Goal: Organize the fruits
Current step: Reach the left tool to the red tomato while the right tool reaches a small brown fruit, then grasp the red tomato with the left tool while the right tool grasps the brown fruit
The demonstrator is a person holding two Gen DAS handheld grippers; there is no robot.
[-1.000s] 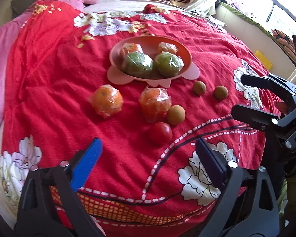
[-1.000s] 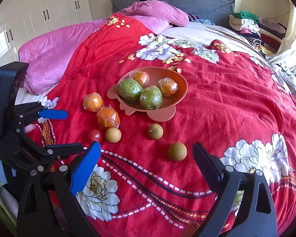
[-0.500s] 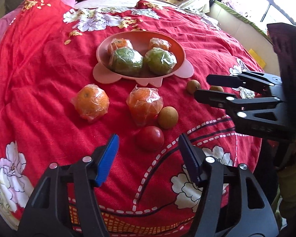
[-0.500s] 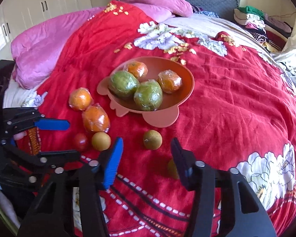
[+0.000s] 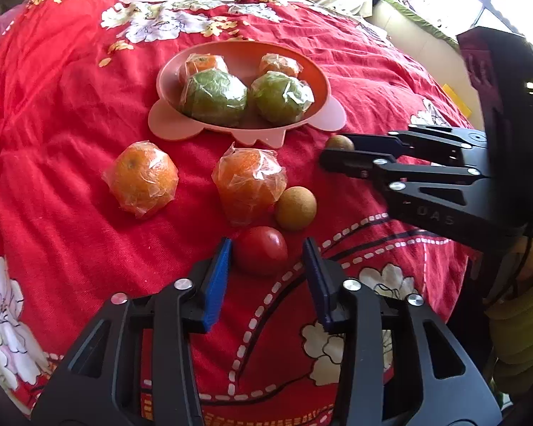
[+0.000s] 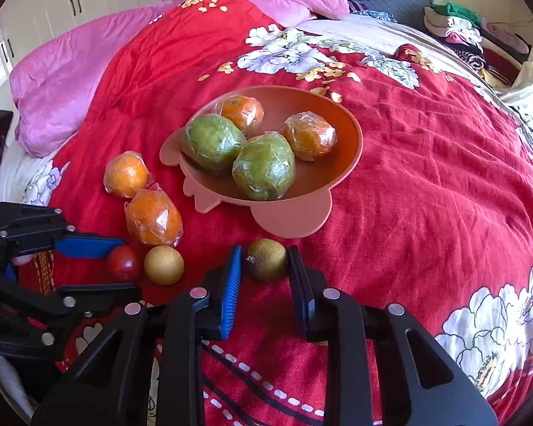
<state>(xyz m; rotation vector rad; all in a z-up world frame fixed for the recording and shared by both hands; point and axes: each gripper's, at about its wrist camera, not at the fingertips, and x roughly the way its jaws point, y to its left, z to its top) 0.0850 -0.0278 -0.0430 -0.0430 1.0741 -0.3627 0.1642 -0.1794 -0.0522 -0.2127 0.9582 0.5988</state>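
Left wrist view
Left gripper (image 5: 266, 248): jaws spread, one on each side of the red tomato (image 5: 261, 255); the left pad sat just beside it, a gap showed on the right, so nothing was pinched yet.
Red tomato: lay on the red bedspread (image 5: 53, 142), just in front of a brown round fruit (image 5: 295, 208) and a wrapped orange (image 5: 248, 184).
Second wrapped orange (image 5: 142, 179): lay apart to the left on the bedspread.
Pink bowl (image 5: 316, 71): stood farther back, holding two green wrapped fruits (image 5: 213, 97) and two small wrapped oranges (image 5: 202, 64).
Right gripper (image 5: 337, 156): reached in from the right, seen side-on, its tips by a small brown fruit (image 5: 339, 142) that it partly hid.

Right wrist view
Right gripper (image 6: 264, 266): jaws spread either side of the small brown fruit (image 6: 266, 259); both pads stood very near it, but whether they touched could not be told.
Small brown fruit: lay on the bedspread (image 6: 444, 177), just in front of the bowl's (image 6: 355, 135) flat base.
Left gripper (image 6: 120, 266): came in from the left, one blue pad above the tomato (image 6: 124, 262) and one black finger below it.
Brown round fruit (image 6: 164, 265): sat just right of the tomato, with the wrapped orange (image 6: 154, 218) behind them.
Pink pillow (image 6: 71, 81): lay at the bed's far left.
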